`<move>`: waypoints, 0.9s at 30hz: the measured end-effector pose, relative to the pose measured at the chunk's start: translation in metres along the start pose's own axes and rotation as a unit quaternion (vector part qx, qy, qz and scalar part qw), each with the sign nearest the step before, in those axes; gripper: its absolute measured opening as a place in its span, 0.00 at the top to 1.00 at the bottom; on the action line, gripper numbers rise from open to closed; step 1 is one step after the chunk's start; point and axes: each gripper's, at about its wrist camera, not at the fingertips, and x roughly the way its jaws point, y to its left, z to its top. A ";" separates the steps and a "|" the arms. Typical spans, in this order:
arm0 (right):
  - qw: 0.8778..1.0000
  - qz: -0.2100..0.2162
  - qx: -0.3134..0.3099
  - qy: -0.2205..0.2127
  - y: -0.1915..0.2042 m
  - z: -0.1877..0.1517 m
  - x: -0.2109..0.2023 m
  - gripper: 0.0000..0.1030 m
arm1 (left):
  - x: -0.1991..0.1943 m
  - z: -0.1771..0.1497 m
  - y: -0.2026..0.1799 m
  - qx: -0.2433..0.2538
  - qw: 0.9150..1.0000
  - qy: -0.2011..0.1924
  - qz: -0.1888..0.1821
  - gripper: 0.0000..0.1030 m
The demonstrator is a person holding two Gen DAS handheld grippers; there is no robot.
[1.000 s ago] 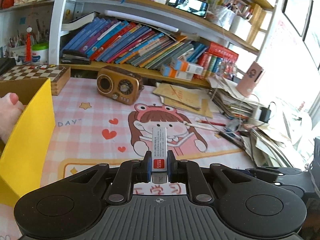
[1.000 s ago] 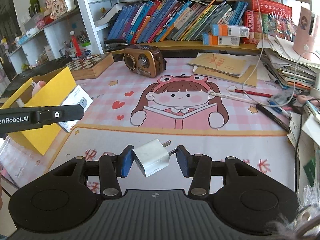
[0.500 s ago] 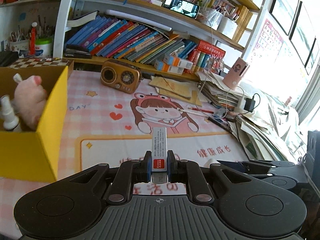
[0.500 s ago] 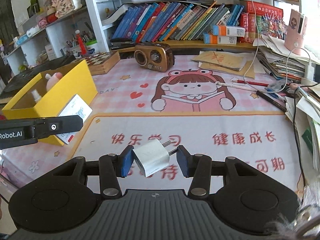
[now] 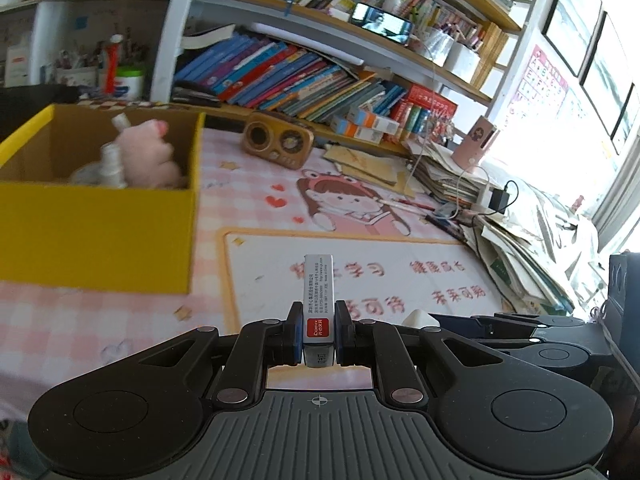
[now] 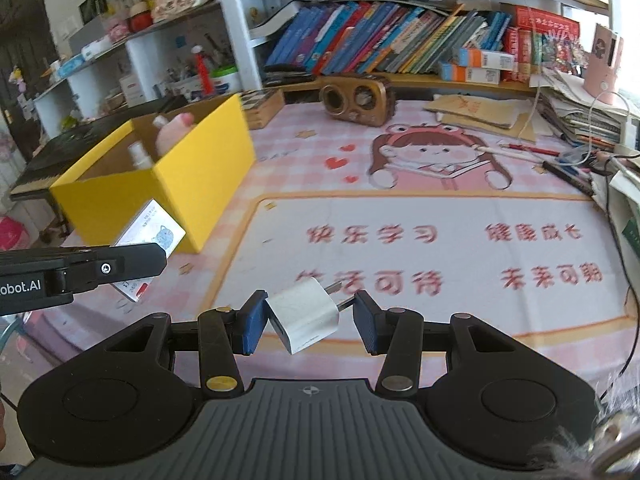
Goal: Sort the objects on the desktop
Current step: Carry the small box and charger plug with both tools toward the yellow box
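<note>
My left gripper (image 5: 317, 334) is shut on a thin white card-like box with a red label (image 5: 318, 292), which stands upright between the pads. My right gripper (image 6: 306, 322) is shut on a white charger plug (image 6: 304, 316), held slantwise with its prongs against the right pad. A yellow cardboard box (image 5: 96, 224) (image 6: 160, 176) stands open at the left of the desk. It holds a pink plush toy (image 5: 150, 154) and a small spray bottle (image 5: 110, 164). The left gripper (image 6: 80, 270) also shows at the right wrist view's left edge.
A pink cartoon desk mat (image 6: 400, 208) covers the desk. A brown retro radio (image 5: 278, 140) and a chessboard case (image 6: 262, 106) stand at the back under shelves of books (image 6: 380, 44). Stacked papers, pens and cables (image 5: 500, 216) crowd the right side.
Both grippers have drawn back from the shelf toward the desk's front edge, each keeping its hold. The yellow box now lies farther ahead and its inside shows.
</note>
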 end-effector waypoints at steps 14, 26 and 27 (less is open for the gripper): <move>0.998 0.045 -0.042 0.012 0.062 -0.021 -0.008 0.57 | -0.058 -0.030 0.035 -0.033 0.998 -0.019 0.042 0.86; 0.993 0.080 -0.081 0.007 0.097 -0.020 -0.010 0.57 | -0.086 -0.039 0.050 -0.053 0.995 -0.045 0.067 0.86; 0.993 0.082 -0.084 0.006 0.099 -0.020 -0.010 0.57 | -0.087 -0.040 0.051 -0.054 0.995 -0.046 0.069 0.86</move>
